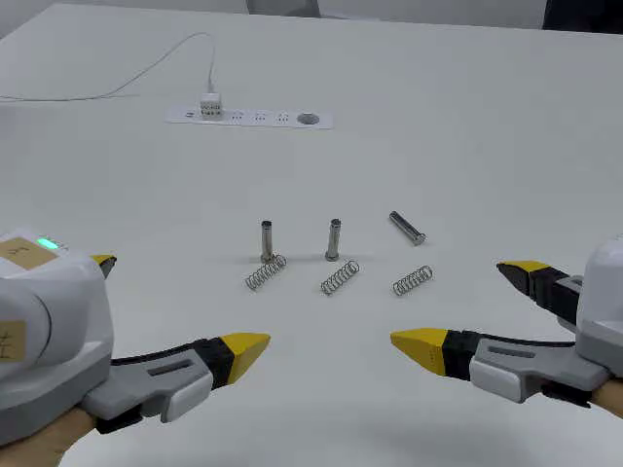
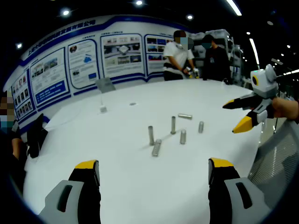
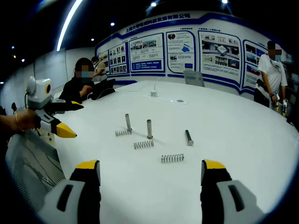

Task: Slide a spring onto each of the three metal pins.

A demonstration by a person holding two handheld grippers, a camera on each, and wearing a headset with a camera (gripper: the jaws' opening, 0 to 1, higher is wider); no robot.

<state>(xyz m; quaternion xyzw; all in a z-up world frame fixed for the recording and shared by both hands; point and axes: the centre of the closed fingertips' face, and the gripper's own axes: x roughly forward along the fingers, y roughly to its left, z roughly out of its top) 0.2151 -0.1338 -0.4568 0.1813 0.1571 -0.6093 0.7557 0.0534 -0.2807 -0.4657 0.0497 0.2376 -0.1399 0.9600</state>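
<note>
Above table [image 1: 438,146]: left gripper [image 1: 180,302], right gripper [image 1: 448,302] wide, empty.

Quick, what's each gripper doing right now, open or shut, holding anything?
Left gripper: open, holding nothing.
Right gripper: open, holding nothing.

Pins [image 2: 173,125], springs [image 2: 156,147] on table [image 2: 117,186] beyond wide-spread left gripper [image 2: 153,164].

Head looks down; low gripper views share pins [image 1: 334,238]
</note>
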